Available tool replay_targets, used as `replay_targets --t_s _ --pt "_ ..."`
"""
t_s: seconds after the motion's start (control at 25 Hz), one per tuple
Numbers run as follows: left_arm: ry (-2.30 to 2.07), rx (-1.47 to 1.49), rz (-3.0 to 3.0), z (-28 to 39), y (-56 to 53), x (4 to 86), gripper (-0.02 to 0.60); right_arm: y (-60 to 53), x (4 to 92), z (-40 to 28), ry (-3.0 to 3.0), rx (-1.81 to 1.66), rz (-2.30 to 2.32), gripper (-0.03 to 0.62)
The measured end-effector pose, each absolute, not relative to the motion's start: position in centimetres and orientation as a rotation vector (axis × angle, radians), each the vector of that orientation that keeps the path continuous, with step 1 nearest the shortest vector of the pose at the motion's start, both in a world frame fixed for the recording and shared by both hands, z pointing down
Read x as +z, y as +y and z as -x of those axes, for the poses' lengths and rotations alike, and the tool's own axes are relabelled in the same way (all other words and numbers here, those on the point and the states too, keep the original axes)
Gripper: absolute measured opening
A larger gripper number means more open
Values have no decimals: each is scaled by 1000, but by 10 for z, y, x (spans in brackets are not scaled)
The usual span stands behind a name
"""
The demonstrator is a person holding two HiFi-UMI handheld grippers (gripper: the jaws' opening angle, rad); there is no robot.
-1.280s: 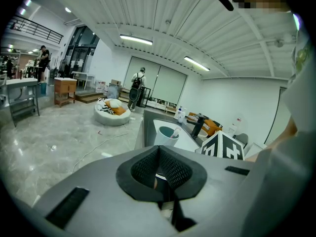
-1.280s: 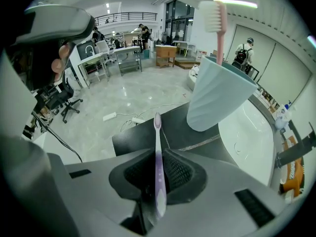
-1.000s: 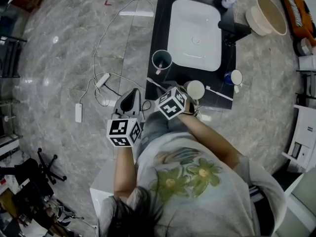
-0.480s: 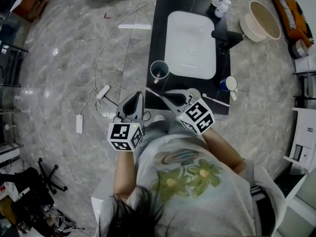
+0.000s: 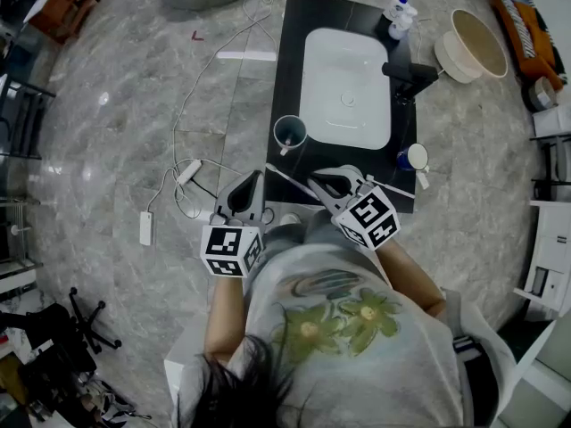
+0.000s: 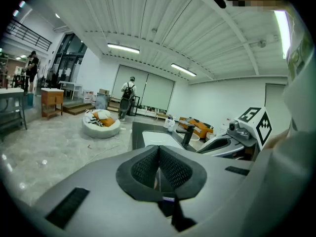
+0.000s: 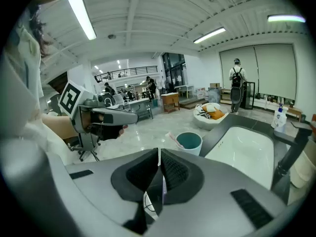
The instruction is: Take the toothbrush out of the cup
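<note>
Toothbrush (image 5: pixel 285 146) in cup (image 5: pixel 291 132) lies beyond closed left claw (image 5: pixel 253 176) and closed right claw (image 5: pixel 313 180)

1. The cup (image 5: pixel 289 133) at the counter's left edge is not covered from above. Only its toothbrush (image 5: pixel 284 146) juts out, toward the lower left.
2. A bare strip of black counter (image 5: pixel 293 52) is seen left of the sink (image 5: pixel 346 87).
3. The counter's right side is crowded by the faucet (image 5: pixel 409 72), bottles (image 5: pixel 399 5) and a blue mug (image 5: pixel 412 157).
4. The floor at centre left is cluttered by cabled power strips (image 5: pixel 187 169).
</note>
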State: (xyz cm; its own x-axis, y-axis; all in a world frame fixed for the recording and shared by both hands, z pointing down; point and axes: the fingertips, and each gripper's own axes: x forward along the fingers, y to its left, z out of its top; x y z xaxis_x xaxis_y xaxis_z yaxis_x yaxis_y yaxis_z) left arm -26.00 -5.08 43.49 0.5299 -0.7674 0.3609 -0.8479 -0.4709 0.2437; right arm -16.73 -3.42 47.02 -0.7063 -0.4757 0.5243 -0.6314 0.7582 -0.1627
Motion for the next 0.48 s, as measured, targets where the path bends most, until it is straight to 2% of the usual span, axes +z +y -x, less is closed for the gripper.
replay_targets --t_s 0.48 --pt "-1361 302 -2365 264 -49 438 18 -62 474 179 -2367 118 -782 55"
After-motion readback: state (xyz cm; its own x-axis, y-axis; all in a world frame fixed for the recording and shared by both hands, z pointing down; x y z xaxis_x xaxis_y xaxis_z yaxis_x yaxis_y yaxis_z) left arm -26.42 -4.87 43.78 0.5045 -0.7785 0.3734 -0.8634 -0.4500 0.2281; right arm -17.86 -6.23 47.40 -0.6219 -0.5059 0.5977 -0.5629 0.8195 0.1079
